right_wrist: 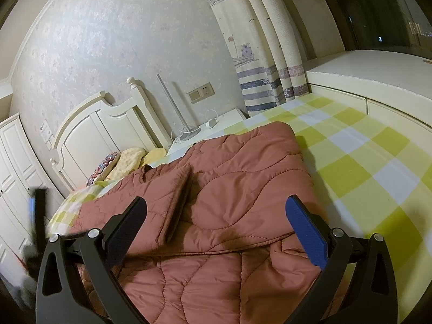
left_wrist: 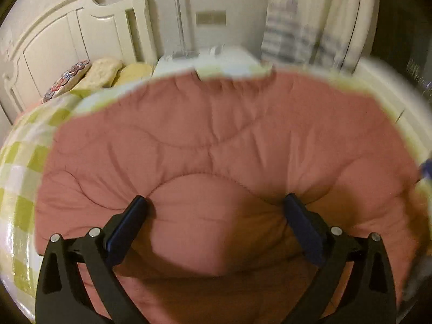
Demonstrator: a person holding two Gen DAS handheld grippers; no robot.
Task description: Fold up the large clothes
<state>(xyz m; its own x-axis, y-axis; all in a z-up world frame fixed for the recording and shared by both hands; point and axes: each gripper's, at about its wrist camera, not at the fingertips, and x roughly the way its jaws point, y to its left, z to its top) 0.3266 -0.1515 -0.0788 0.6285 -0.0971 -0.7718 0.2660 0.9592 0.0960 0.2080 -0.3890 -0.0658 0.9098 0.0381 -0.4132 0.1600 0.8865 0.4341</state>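
Observation:
A quilted rust-pink padded garment point(right_wrist: 243, 178) lies partly folded on the bed, with a folded flap point(right_wrist: 159, 197) on its left side. In the left wrist view the garment point(left_wrist: 216, 140) fills the frame. My left gripper point(left_wrist: 216, 202) is open, its fingertips pressing into the padding with the fabric bulging between them. My right gripper point(right_wrist: 216, 205) is open and empty, held above the garment's near part. The left gripper shows blurred at the left edge of the right wrist view point(right_wrist: 37, 216).
The bed has a yellow-green and white checked sheet point(right_wrist: 364, 156). Pillows point(right_wrist: 124, 162) lie by the white headboard point(right_wrist: 89, 132). A white nightstand point(right_wrist: 216, 127) stands beside the bed, curtains point(right_wrist: 259, 54) behind it, and a white window ledge point(right_wrist: 378, 73) at the right.

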